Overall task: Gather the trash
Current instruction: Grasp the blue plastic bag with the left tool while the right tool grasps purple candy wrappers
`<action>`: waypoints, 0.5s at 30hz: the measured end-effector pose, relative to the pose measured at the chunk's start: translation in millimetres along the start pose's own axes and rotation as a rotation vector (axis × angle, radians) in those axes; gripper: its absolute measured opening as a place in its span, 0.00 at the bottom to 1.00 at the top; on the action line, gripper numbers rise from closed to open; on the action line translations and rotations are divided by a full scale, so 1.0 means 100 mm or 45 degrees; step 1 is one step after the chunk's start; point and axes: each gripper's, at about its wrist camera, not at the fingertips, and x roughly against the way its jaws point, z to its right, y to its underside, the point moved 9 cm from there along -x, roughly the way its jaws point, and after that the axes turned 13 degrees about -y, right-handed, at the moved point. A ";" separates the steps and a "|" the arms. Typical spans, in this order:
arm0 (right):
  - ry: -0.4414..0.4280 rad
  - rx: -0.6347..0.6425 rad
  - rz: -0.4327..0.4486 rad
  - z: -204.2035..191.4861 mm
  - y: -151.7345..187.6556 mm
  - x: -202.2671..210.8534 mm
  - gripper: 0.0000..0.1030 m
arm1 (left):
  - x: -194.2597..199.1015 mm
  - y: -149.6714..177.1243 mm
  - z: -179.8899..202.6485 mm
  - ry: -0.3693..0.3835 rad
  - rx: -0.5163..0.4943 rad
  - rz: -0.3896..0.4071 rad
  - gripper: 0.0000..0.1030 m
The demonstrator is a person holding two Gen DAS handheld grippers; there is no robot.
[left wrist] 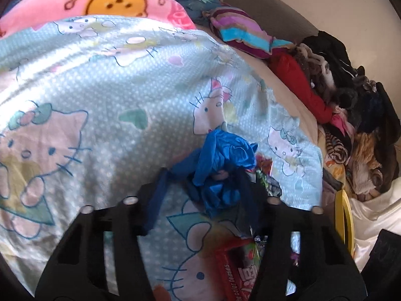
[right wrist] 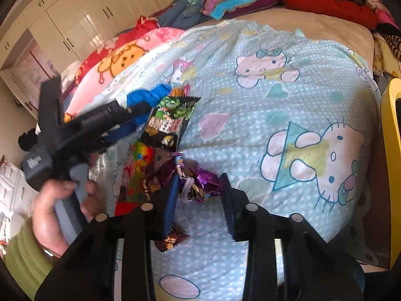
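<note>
A crumpled blue glove (left wrist: 220, 165) lies on the Hello Kitty bedspread (left wrist: 100, 100). My left gripper (left wrist: 200, 185) is open around it, the glove bunched against the right finger. A red candy wrapper (left wrist: 240, 268) lies under that gripper, and a green wrapper (left wrist: 265, 178) shows just behind it. In the right wrist view the left gripper (right wrist: 140, 110) reaches in from the left over the blue glove (right wrist: 150, 95) and a black-green snack packet (right wrist: 173, 120). My right gripper (right wrist: 200, 195) is open around a purple foil wrapper (right wrist: 200, 183). More wrappers (right wrist: 140, 160) are piled to its left.
A heap of clothes (left wrist: 351, 115) and a striped cushion (left wrist: 240, 30) line the far side of the bed. A yellow rim (right wrist: 391, 150) stands at the bed's right edge. White wardrobes (right wrist: 87, 17) stand behind. A hand (right wrist: 57, 213) holds the left gripper.
</note>
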 end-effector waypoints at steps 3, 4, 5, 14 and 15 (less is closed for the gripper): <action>0.007 0.005 0.034 0.00 -0.02 0.06 0.27 | 0.03 -0.01 0.03 0.015 -0.010 0.013 0.17; 0.007 0.007 0.043 0.00 -0.03 0.08 0.27 | 0.05 -0.01 0.05 0.029 -0.014 0.015 0.14; 0.008 0.009 0.059 0.00 -0.04 0.11 0.27 | 0.07 -0.02 0.06 0.036 -0.018 0.026 0.13; 0.073 0.013 0.187 0.09 -0.18 0.34 0.26 | 0.40 -0.19 0.12 0.078 -0.028 0.126 0.11; 0.091 0.015 0.198 0.10 -0.19 0.37 0.26 | 0.45 -0.22 0.13 0.086 -0.031 0.141 0.11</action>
